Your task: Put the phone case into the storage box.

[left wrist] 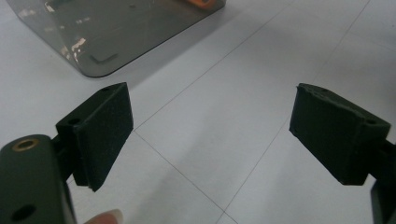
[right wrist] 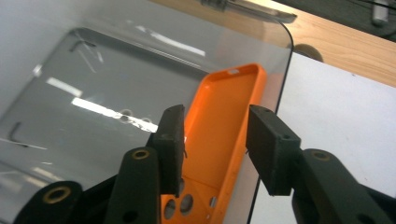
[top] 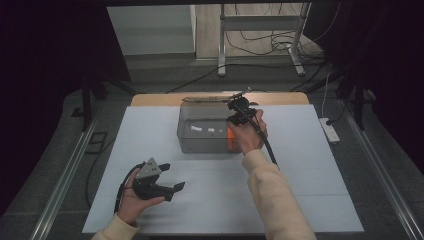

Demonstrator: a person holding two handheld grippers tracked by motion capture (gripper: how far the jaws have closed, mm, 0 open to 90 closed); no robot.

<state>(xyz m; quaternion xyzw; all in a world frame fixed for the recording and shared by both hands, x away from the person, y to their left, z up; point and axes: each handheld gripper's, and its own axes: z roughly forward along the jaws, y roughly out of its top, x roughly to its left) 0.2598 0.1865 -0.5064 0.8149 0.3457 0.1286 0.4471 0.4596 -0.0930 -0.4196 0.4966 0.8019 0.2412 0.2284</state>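
Right gripper [right wrist: 215, 144] half open over the case [right wrist: 224, 140] in the bin [top: 187, 135] (pads not pressing); lift straight out. Left gripper [left wrist: 210, 135] wide open, empty.

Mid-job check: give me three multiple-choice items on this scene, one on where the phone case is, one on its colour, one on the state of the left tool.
1. Where does the phone case lie?
A. inside the clear bin, against its right wall
B. on the white table beside the left tool
C. on the floor behind the table

2. What colour is the phone case?
A. blue
B. orange
C. green

3. How does the left tool stand?
A. shut on the phone case
B. shut on nothing
C. open, with only bare table between its pads

Answers: 1 A, the right gripper view shows the case in the bin along one wall; 2 B, it is plainly orange; 3 C, the left gripper view shows both pads wide apart over the table.
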